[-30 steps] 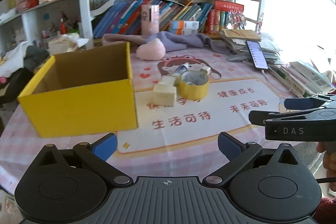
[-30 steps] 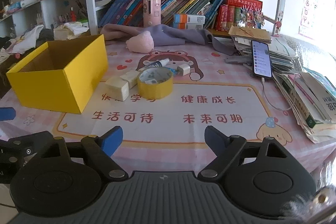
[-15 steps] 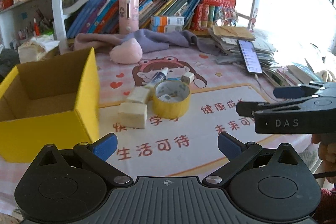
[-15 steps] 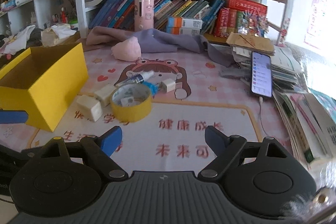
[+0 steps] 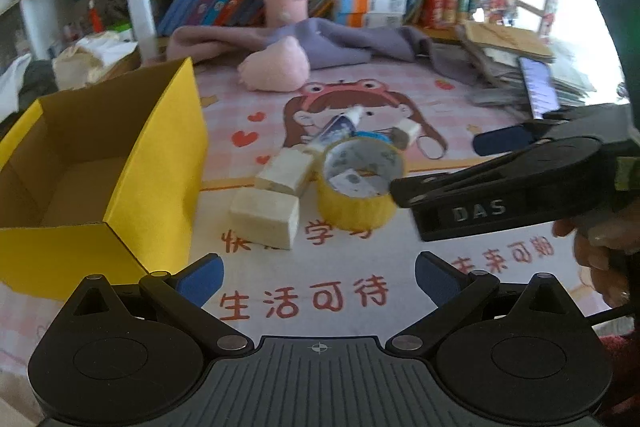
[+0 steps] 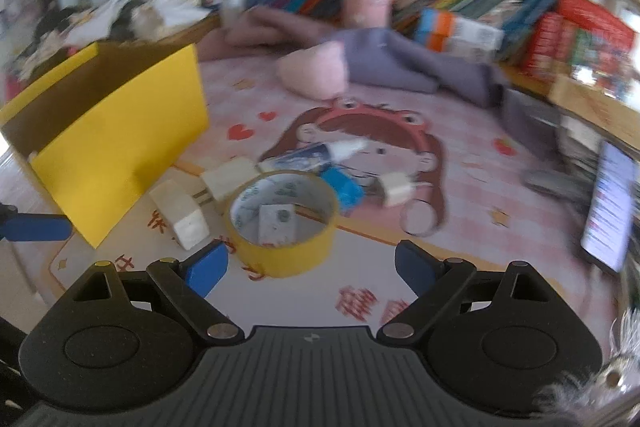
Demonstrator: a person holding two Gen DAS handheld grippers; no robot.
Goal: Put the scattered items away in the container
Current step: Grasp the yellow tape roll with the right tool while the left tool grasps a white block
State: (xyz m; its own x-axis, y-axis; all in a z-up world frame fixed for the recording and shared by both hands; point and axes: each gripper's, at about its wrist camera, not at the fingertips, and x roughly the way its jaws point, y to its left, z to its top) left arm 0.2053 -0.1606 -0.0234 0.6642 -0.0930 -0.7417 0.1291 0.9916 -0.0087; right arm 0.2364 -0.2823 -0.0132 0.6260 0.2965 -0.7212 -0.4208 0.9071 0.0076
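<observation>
Both tools tilt down at the bench. The right tool [image 6: 308, 269], jaws opening and empty, has closed in on the yellow tape roll [image 6: 282, 223] beside the yellow box [image 5: 100, 163]. The left tool [image 5: 318, 277] gapes empty; its view alone shows the hand [image 5: 600, 259] gripping the right tool.

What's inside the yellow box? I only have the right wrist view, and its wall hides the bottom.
Observer: The left wrist view looks into the yellow box: a bare brown floor, nothing visible in it.
Operator: Is the left gripper carrying anything?
Observer: No. The left gripper is open with nothing between its fingers.
Operator: Where's my gripper relative to the tape?
Observer: The right gripper comes in from the right, jaws opening, its nearer tip overlapping the yellow tape roll edge. Contact is unclear.
</observation>
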